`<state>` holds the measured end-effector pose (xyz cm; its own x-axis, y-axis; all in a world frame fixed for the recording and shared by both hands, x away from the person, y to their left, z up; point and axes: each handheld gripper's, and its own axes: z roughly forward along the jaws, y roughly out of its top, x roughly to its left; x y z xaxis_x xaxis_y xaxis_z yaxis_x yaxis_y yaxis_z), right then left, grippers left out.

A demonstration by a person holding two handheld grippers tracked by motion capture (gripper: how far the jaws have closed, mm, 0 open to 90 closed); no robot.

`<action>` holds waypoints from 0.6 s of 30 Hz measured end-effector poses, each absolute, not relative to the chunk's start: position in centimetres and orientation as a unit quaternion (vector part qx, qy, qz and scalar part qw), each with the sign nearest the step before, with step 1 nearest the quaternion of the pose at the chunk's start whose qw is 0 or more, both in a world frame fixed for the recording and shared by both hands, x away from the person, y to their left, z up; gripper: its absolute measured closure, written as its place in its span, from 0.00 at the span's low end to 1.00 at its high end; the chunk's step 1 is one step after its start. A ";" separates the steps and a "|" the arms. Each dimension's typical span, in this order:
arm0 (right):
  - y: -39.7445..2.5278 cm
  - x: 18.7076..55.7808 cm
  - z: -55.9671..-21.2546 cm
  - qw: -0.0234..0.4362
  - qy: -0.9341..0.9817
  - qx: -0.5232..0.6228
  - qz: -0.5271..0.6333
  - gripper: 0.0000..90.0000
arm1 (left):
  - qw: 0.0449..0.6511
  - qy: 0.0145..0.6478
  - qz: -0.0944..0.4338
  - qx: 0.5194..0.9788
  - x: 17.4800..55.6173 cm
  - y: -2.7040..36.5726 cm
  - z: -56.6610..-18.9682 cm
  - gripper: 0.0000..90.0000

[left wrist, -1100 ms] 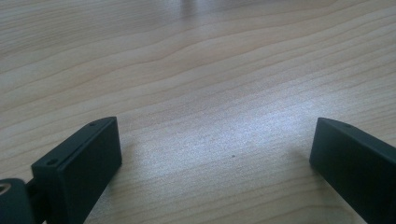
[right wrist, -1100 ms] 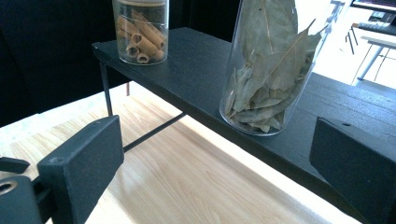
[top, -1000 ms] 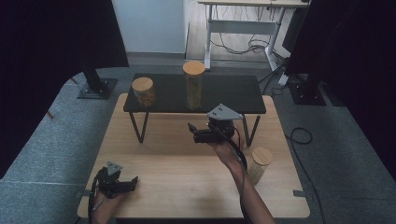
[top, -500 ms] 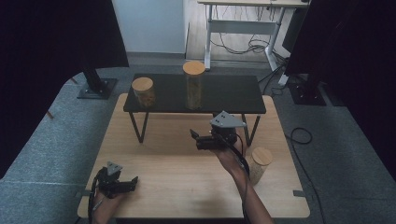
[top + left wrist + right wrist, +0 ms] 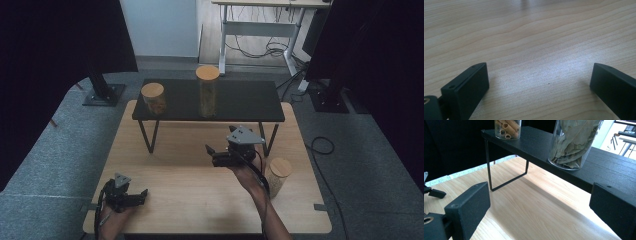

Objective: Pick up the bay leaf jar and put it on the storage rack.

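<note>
Right hand-held gripper (image 5: 214, 155) in high view: held above the worktop (image 5: 190, 200) just in front of the black shelf (image 5: 240, 102), jaws wide, nothing between them, pointing left. Jar w/ wooden lid (image 5: 276, 176) stands on the worktop just right of the person's right hand (image 5: 247, 172), near the wrist. Left hand-held gripper (image 5: 141, 196) low at the near-left corner of the worktop, jaws apart, empty. On the shelf: short jar (image 5: 153, 98) at left, tall jar (image 5: 207, 91) mid.

Left gripper view: left hand-held gripper (image 5: 537, 82) jaws spread wide, close over bare wood grain, nothing in the gap.

Right gripper view: right hand-held gripper (image 5: 539, 205) jaws wide, empty. Ahead, the shelf (image 5: 599, 170) on thin metal legs; tall jar (image 5: 574, 142) holds dried leaves, short jar (image 5: 507, 128) holds tube pasta. Both upright, well apart. Left hand-held gripper (image 5: 434, 191) partly seen at far left edge.
</note>
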<state>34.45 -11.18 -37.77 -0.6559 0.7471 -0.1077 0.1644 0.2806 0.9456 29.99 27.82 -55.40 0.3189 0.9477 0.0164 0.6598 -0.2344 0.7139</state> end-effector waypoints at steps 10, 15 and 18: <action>-11.8 33.6 -38.3 0.281 0.747 0.304 0.520 0.03 | 0.310 0.536 0.232 0.750 30.0 27.8 -55.4 0.02; -12.1 33.3 -38.6 0.281 0.747 0.304 0.520 0.03 | 0.310 0.536 0.232 0.750 30.0 27.8 -55.4 0.02; -12.3 33.0 -38.9 0.281 0.746 0.305 0.521 0.03 | 0.310 0.536 0.233 0.750 30.0 27.8 -55.4 0.02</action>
